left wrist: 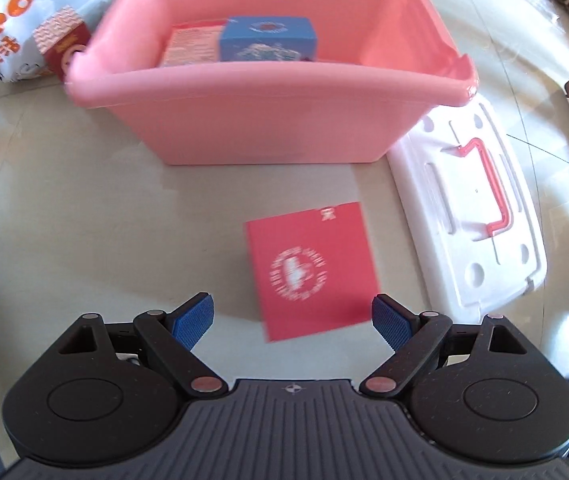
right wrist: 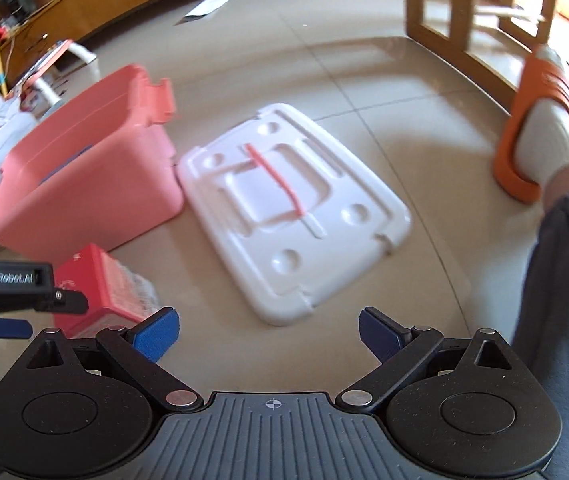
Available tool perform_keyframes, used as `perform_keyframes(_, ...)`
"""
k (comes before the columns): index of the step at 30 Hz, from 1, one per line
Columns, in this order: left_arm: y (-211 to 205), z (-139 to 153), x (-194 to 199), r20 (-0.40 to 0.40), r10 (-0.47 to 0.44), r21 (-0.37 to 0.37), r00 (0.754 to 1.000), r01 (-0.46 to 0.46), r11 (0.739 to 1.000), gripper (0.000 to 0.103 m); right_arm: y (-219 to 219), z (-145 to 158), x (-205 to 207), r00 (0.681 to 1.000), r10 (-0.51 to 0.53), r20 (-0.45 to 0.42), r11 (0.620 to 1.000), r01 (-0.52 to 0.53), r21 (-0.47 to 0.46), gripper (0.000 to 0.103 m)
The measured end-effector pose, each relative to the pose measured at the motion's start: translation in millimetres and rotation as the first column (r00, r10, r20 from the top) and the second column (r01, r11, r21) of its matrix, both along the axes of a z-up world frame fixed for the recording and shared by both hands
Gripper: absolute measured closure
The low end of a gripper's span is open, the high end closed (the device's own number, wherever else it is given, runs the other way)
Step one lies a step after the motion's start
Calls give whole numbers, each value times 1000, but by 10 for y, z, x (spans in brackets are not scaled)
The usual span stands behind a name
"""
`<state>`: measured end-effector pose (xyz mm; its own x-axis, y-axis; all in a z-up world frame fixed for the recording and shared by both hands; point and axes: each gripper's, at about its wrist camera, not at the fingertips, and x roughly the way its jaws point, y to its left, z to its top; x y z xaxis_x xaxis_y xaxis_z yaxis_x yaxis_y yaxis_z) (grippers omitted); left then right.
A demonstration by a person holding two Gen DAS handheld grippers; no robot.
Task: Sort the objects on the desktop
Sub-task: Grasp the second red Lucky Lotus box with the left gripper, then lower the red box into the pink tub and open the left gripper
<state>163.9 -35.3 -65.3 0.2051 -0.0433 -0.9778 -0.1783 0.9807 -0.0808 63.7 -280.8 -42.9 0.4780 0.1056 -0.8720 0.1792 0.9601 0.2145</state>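
Observation:
A pink plastic bin [left wrist: 268, 120] stands on the floor ahead and holds a blue box [left wrist: 268, 38] and a pink-red packet [left wrist: 190, 46]. A flat red box [left wrist: 310, 268] lies on the floor just in front of my left gripper [left wrist: 292, 320], which is open and empty above it. In the right wrist view the red box [right wrist: 96, 284] lies at lower left beside the bin [right wrist: 84, 176], and the left gripper [right wrist: 8, 304] hovers over it. My right gripper [right wrist: 266, 334] is open and empty above bare floor.
The bin's white lid [left wrist: 472, 208] with a pink handle lies flat to the bin's right; it also shows in the right wrist view [right wrist: 292, 208]. A white bag [left wrist: 16, 36] and red carton [left wrist: 62, 38] sit left of the bin. A foot in an orange slipper [right wrist: 532, 120] and wooden chair legs [right wrist: 460, 4] are at right.

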Motion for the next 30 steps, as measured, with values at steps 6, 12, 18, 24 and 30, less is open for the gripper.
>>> perform_keyframes(6, -120, -224, 150, -57, 36, 39, 998, -34, 999, 16, -276, -183, -56, 996, -83, -25, 993, 84, 79, 7)
perform_keyframes(12, -143, -311, 107, -45, 41, 41, 998, -39, 998, 30, -304, -212, -37, 996, -85, -11, 990, 86, 111, 7)
perform_keyframes(18, -238, -140, 54, -42, -7, 83, 999, 11, 996, 31, -353, -264, -48, 993, -111, -31, 984, 114, 137, 7)
perform_keyframes(24, -269, 425, 138, -11, -52, 42, 999, 53, 998, 32, -347, -274, -76, 993, -110, -36, 984, 114, 137, 7)
perform_keyframes(30, -207, 1048, 471, 30, -97, -38, 995, 98, 994, 32, -399, -275, -112, 992, -124, -38, 978, 129, 166, 7)
